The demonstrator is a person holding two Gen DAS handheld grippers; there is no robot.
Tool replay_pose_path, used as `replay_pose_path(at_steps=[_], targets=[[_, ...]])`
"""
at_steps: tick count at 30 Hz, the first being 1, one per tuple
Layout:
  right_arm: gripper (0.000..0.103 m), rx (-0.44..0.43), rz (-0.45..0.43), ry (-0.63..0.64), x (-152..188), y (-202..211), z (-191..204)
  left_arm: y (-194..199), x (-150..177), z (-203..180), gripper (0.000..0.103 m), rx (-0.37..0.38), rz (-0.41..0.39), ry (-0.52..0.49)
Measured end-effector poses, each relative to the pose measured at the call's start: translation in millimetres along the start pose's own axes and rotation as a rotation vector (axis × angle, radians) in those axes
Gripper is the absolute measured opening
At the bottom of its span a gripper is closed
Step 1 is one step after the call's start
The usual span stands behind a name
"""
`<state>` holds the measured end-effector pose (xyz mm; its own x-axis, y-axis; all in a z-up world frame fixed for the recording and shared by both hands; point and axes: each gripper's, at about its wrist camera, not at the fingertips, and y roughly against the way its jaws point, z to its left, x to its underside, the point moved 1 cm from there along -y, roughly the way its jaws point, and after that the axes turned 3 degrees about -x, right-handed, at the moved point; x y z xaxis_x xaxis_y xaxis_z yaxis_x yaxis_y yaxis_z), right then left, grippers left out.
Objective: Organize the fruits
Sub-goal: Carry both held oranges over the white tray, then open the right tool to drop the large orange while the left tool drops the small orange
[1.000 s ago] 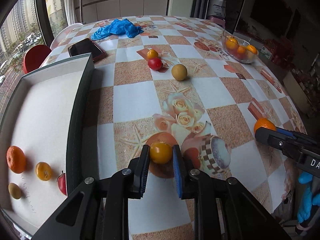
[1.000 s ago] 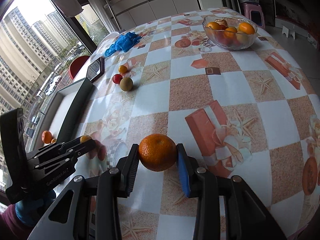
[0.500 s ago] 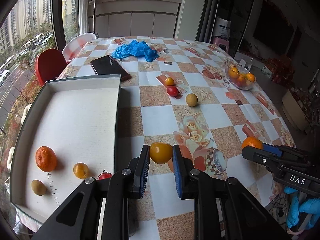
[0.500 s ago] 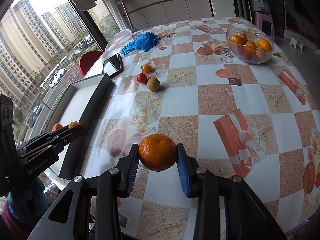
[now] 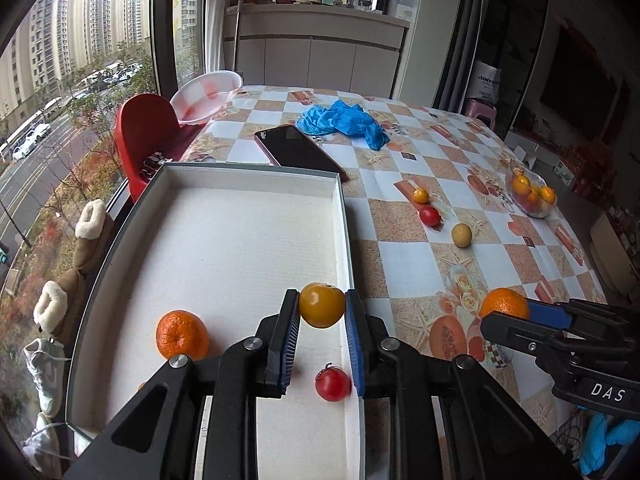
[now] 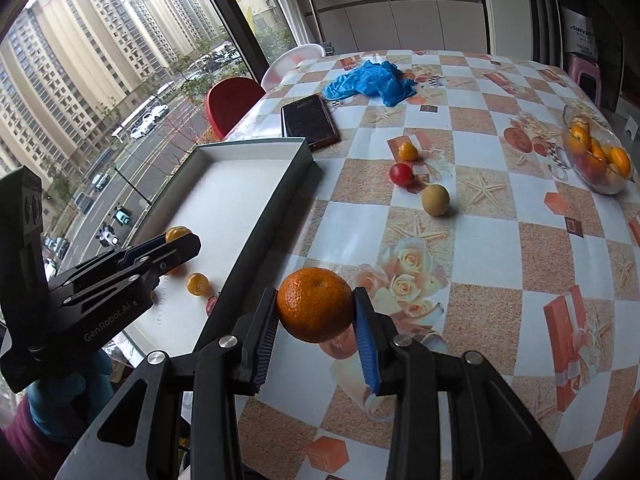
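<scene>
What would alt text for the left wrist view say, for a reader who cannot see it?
The left claw grips a yellow tomato above the near right edge of a white tray that holds an orange and a red tomato. To the right, the right claw holds a second orange over a checked table with three loose fruits, a phone and a fruit bowl.

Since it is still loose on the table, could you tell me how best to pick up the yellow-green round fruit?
Grip the yellow-green fruit across its widest middle, coming from above. It is round with bare tablecloth around it, apart from the red tomato.
</scene>
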<state>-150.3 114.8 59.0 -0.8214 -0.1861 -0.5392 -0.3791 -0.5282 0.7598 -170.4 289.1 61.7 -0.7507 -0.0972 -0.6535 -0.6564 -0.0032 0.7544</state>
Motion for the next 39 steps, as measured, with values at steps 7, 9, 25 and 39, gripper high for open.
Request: replay_pose_path(at_steps=[7,9,25,39], targets=[[0.040,-0.037,0.032,0.046,-16,-25,29,-7,-4,31,0.024,-0.032,0.000,0.052],[0.040,-0.046,0.042,0.057,-20,-33,37,-9,-4,41,0.024,-0.045,0.002,0.068],[0.040,-0.073,0.107,0.142,-32,-77,77,-24,-2,76,0.024,-0.061,0.019,0.133],[0.052,-0.108,0.135,0.148,-33,-92,75,-33,-1,76,0.024,-0.075,0.037,0.117]])
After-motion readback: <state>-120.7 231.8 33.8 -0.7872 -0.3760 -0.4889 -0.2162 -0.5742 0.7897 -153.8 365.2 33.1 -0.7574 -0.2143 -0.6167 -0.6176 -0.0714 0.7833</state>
